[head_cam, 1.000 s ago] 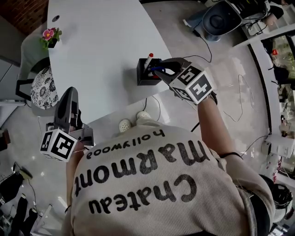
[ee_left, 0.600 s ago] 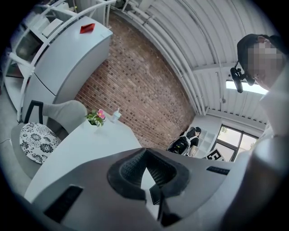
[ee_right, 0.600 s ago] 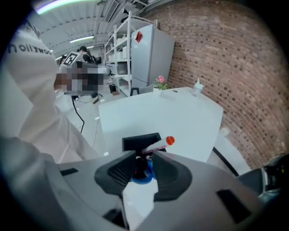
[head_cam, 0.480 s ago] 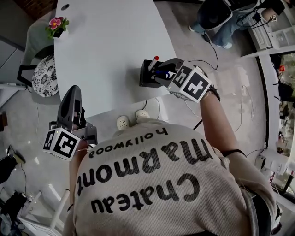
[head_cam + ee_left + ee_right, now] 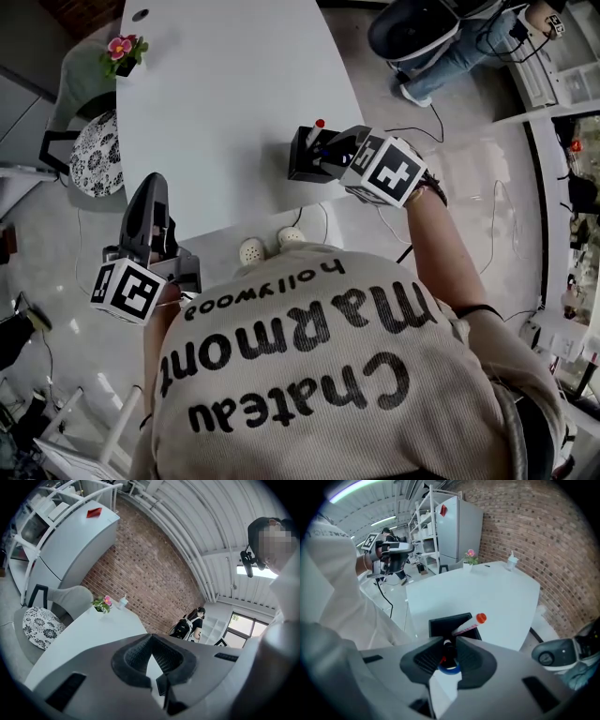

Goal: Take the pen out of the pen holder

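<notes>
A black square pen holder (image 5: 303, 159) stands near the front edge of the white table (image 5: 216, 84). A white pen with a red cap (image 5: 315, 131) leans out of it, also clear in the right gripper view (image 5: 469, 623). My right gripper (image 5: 334, 154) points steeply down over the holder. Its jaws have just been closing, and they now press on both sides of a dark pen with a blue top (image 5: 449, 660). My left gripper (image 5: 150, 187) hangs off the table's near left side, its jaws (image 5: 151, 638) shut with nothing between them.
A small pot with a pink flower (image 5: 125, 49) sits at the table's far left corner, beside a chair with a patterned cushion (image 5: 94, 164). Cables trail on the floor to the right (image 5: 487, 206). A seated person's legs (image 5: 450, 47) are at the top right.
My right gripper has sunk and tipped down onto the holder, and its jaws now enclose the blue-topped pen. The left gripper has stayed where it was.
</notes>
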Demonstrator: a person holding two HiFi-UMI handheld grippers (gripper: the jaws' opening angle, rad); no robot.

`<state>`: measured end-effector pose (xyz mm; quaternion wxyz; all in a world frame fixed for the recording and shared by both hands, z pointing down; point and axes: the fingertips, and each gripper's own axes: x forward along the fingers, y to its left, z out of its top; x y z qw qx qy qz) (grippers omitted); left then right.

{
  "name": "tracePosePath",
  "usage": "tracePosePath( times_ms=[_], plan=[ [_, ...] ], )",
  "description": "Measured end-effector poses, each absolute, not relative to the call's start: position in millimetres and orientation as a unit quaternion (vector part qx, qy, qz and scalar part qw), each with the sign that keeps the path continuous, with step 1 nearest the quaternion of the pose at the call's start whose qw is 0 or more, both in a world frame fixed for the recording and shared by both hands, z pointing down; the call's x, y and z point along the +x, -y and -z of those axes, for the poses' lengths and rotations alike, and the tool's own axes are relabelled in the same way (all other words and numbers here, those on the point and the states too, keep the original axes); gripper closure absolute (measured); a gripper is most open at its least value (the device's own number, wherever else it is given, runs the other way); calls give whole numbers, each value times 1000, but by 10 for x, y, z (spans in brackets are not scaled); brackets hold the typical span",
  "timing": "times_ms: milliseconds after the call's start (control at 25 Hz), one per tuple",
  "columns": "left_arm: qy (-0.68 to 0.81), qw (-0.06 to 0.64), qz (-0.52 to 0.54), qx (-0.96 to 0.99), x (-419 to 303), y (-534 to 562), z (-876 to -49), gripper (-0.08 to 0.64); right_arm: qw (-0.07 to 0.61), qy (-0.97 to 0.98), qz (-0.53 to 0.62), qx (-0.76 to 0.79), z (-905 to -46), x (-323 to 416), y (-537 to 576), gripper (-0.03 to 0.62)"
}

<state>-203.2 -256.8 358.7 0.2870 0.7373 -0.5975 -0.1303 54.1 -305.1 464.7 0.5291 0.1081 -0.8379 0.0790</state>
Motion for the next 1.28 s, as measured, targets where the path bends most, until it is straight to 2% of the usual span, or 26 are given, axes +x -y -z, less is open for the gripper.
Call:
tracePosePath(
  times_ms=[320,800,1280],
  plan=[
    [594,287,133,740,-2035,2569,-3601,560,522,837,-106,122,-4644,535,3036,511],
    [579,285,121,754,-1915,2616,-3573,560,455,857,-151,189,-4407,635,3098,511],
    [545,291,110,779,-1780,2660,-3577,560,421,853,-175,253,-4315,708,3050,512]
  ],
)
